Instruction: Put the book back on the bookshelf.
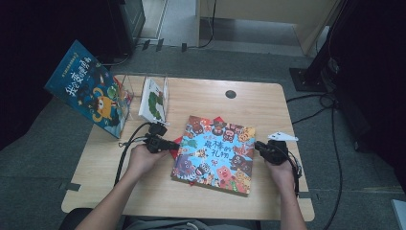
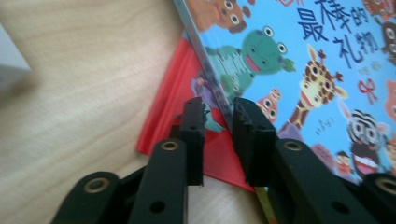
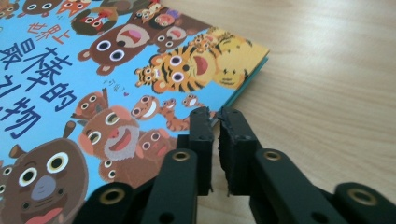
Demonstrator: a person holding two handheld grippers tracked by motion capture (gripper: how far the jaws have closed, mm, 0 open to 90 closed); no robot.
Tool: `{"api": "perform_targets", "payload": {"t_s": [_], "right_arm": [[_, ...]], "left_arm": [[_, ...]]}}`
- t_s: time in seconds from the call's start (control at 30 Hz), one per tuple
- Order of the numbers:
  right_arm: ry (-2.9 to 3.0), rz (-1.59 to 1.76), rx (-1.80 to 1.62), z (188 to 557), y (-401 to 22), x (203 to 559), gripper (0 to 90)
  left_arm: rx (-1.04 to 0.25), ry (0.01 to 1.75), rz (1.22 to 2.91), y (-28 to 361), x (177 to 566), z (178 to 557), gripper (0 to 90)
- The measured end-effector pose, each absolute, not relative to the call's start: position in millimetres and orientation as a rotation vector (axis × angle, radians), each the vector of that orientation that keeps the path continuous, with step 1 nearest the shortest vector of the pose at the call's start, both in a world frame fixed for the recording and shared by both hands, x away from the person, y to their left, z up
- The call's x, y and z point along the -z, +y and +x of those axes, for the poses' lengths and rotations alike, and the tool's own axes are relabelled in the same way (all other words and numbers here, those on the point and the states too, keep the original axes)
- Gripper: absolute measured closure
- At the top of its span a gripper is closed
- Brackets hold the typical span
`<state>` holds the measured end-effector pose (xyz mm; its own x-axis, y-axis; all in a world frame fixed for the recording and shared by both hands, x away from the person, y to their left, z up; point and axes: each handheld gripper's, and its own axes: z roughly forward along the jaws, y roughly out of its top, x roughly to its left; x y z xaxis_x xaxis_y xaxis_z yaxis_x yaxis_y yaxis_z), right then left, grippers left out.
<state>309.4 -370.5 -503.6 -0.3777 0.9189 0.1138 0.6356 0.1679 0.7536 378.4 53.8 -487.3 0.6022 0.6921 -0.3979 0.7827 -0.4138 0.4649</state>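
A picture book (image 1: pixel 215 153) with a blue cover full of cartoon animals lies flat on the wooden table (image 1: pixel 143 191), on top of a thin red book (image 1: pixel 177 141). My left gripper (image 1: pixel 176 144) is at its left edge. In the left gripper view the jaws (image 2: pixel 218 109) straddle the spine of the picture book (image 2: pixel 327 46) above the red book (image 2: pixel 173 107), with a small gap left beside one pad. My right gripper (image 1: pixel 257 145) is at the right edge. In the right gripper view its jaws (image 3: pixel 215 114) are nearly together on the thin edge of the picture book (image 3: pixel 93 70).
A clear book stand (image 1: pixel 125 90) sits at the table's back left, with a blue book (image 1: pixel 88 88) leaning against it and a white book (image 1: pixel 154 100) standing beside it. A cable hole (image 1: pixel 231 94) marks the back middle. Bare wood lies in front of the picture book.
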Motion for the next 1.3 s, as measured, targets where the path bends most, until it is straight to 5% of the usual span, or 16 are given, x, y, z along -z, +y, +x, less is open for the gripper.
{"api": "perform_targets", "payload": {"t_s": [0.63,1.3], "right_arm": [[2.107,1.517,-1.073,319,-371,508,90.0],[2.086,1.524,-1.087,347,-355,509,90.0]], "left_arm": [[0.261,1.173,2.159,60,493,361,86.6],[0.308,1.201,2.142,69,494,337,85.7]]}}
